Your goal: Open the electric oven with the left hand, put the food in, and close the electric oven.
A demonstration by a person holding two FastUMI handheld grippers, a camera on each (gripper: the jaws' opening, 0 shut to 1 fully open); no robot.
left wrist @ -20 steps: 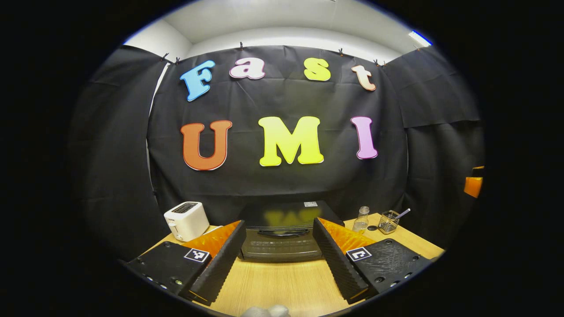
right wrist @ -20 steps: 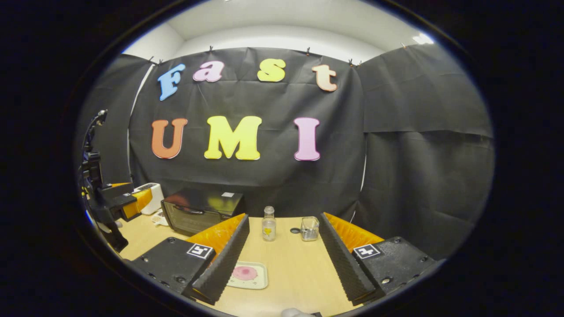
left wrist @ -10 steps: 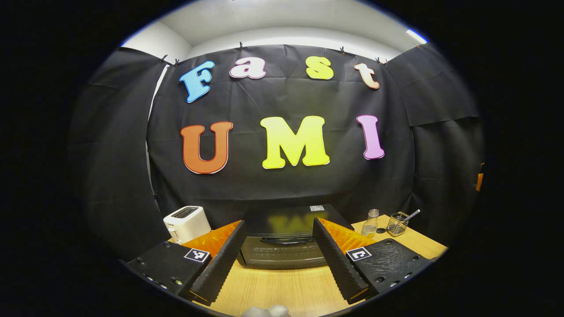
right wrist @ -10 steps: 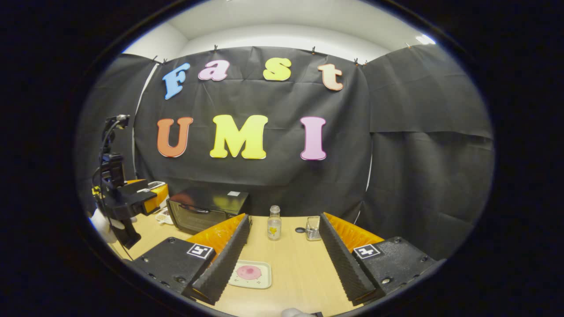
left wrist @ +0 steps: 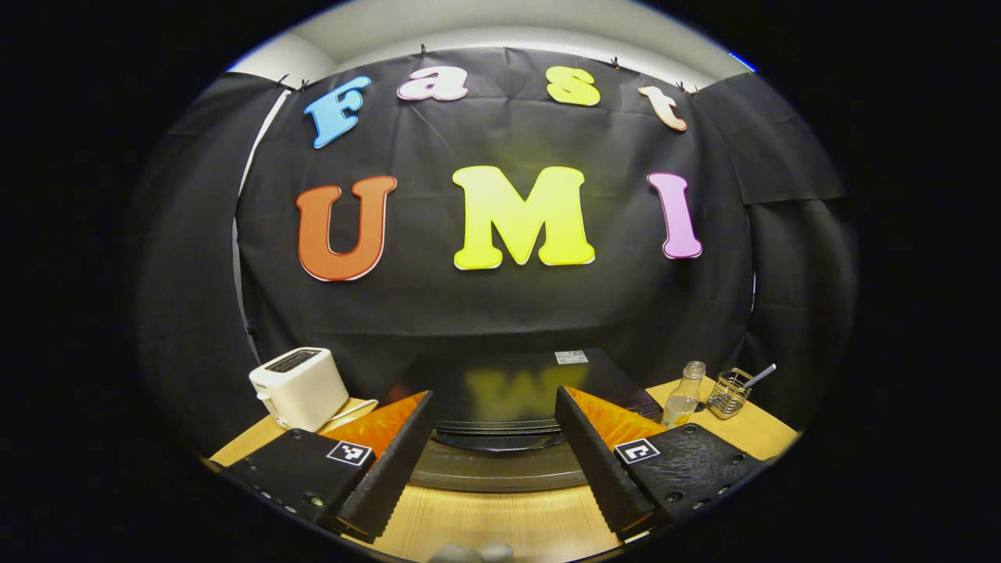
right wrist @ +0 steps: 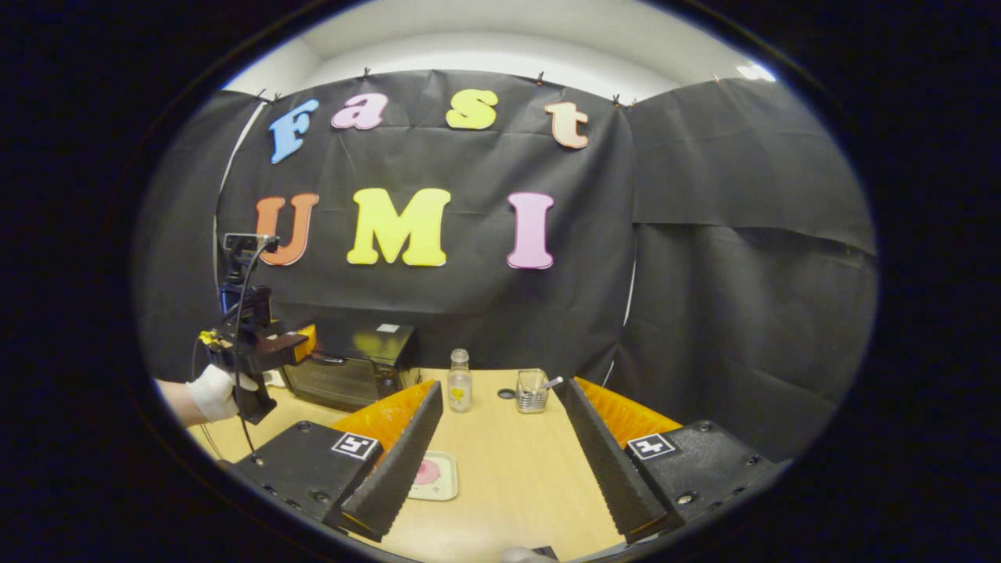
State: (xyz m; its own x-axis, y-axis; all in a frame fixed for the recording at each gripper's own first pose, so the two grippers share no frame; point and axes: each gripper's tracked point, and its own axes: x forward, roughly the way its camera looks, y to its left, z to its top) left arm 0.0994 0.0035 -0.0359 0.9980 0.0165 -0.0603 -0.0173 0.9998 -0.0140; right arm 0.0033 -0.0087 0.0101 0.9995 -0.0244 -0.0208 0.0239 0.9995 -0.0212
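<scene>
Closing on the electric oven (left wrist: 500, 391) at lower centre of the left gripper view, the left gripper (left wrist: 493, 453) hovers with its jaws spread wide and empty, the door handle (left wrist: 500, 439) lying between the fingers but not yet touched. The oven door looks shut, so the opening step appears to be in hand. In the right gripper view, the right gripper (right wrist: 500, 461) hangs over the wooden table (right wrist: 516, 477), jaws equally wide and holding nothing, with the food (right wrist: 426, 471) on its small tray (right wrist: 442, 481) at lower centre, well apart from the oven at centre left. Next, the left fingers likely need to close on the handle and pull the door down.
</scene>
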